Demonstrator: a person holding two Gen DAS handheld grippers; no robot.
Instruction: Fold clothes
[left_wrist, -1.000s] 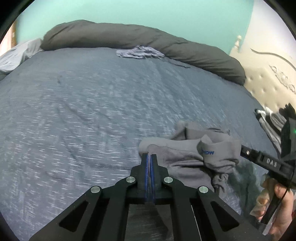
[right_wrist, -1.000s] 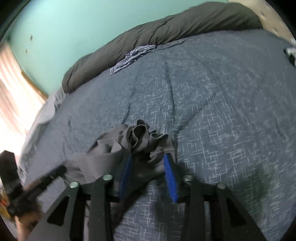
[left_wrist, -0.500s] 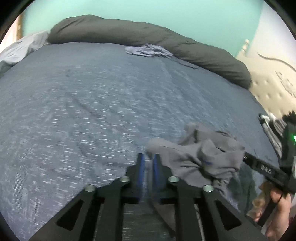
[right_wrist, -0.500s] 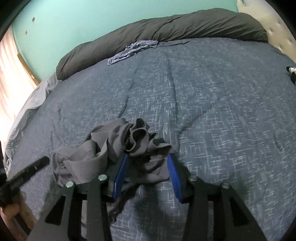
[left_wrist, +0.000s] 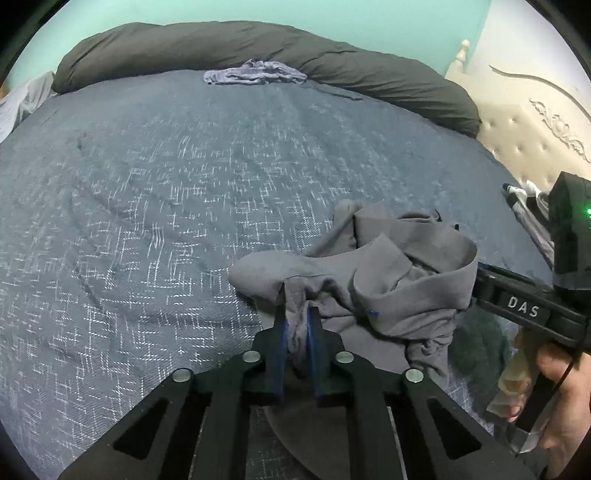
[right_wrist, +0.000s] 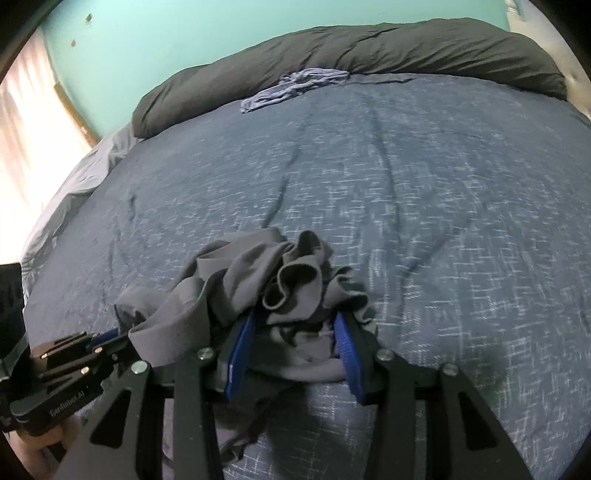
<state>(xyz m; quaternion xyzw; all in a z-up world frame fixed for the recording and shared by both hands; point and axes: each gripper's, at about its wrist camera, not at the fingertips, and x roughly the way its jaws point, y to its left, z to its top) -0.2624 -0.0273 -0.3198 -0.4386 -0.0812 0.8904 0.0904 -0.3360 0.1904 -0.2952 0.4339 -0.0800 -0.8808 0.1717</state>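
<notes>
Early step of the fold, by the look of it: taking hold of a crumpled grey garment at two places, presumably to lift and spread it flat. Lying bunched at lower centre of both views, on the blue patterned bedspread, well apart from the dark bolster and the small pale-blue cloth at the top of the frame.

Left gripper: nearly shut and closing, a narrow fold of grey fabric pinched between the blue pads.

Right gripper: partly open, jaws closing around a thick bunch of the fabric; cloth between the pads, apparently touching them, though firm pressure hard to confirm.

Next move likely calls for secure holds on both sides, then drawing apart to find the garment's edges, without dragging the bedspread.
</notes>
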